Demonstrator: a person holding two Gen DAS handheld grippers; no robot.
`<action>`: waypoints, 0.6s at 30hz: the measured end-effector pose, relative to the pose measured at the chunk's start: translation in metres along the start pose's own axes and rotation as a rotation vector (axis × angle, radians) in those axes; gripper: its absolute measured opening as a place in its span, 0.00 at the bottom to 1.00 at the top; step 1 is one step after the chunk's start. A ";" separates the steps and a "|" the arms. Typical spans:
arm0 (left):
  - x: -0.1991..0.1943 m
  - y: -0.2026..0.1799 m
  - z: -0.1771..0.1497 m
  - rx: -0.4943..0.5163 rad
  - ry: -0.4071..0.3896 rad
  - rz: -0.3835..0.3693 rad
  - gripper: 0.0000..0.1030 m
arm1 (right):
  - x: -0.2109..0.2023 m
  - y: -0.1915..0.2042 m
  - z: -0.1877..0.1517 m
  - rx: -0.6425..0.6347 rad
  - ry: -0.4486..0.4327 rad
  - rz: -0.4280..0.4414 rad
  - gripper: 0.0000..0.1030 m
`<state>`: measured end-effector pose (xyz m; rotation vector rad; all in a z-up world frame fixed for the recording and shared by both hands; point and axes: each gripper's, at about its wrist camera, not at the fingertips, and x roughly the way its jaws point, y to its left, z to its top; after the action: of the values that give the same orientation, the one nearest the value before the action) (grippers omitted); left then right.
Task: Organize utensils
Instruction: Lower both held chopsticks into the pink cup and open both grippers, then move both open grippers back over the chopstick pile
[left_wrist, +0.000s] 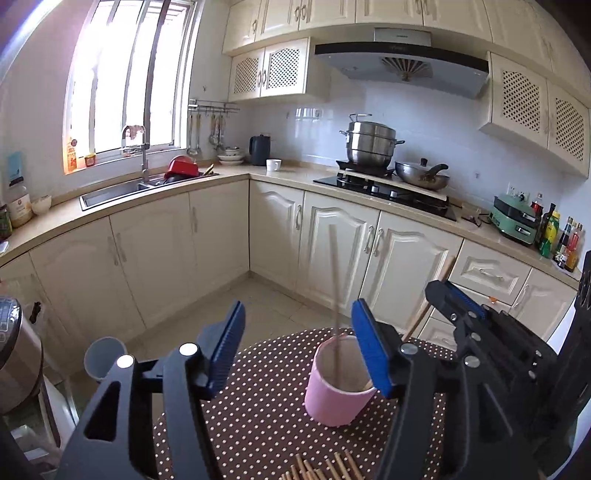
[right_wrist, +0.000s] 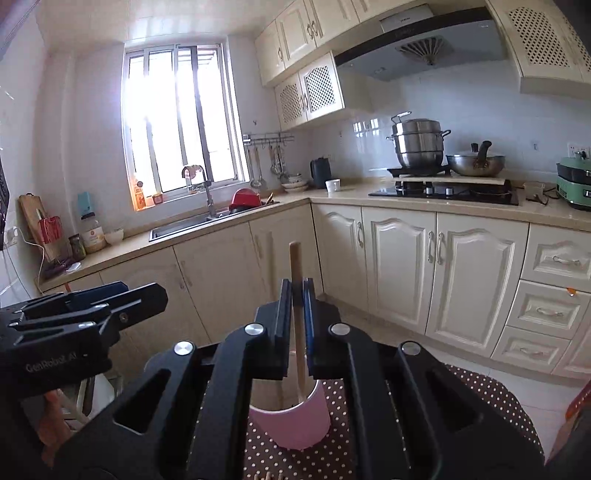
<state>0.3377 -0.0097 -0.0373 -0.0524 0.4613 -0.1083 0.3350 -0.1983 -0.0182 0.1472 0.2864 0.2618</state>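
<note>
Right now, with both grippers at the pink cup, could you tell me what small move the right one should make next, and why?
Probably open the right gripper. It is shut on a chopstick whose lower end already sits inside the pink cup, so letting go should drop it in. The left gripper is open, with another chopstick standing free in the cup.

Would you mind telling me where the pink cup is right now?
The pink cup stands on the dotted tablecloth, between the open left gripper's blue pads in the left wrist view, with loose chopsticks lying nearer the camera.
</note>
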 end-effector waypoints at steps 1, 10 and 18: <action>-0.002 0.002 -0.001 -0.004 0.002 0.006 0.58 | -0.001 0.001 0.000 0.000 0.007 0.001 0.11; -0.021 0.017 -0.015 -0.006 0.027 0.035 0.58 | -0.028 0.011 0.002 -0.030 -0.020 0.005 0.49; -0.038 0.034 -0.047 0.003 0.098 0.048 0.61 | -0.053 0.002 -0.014 -0.028 0.015 -0.017 0.50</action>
<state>0.2854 0.0271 -0.0652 -0.0329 0.5601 -0.0651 0.2811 -0.2093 -0.0170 0.1149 0.2985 0.2498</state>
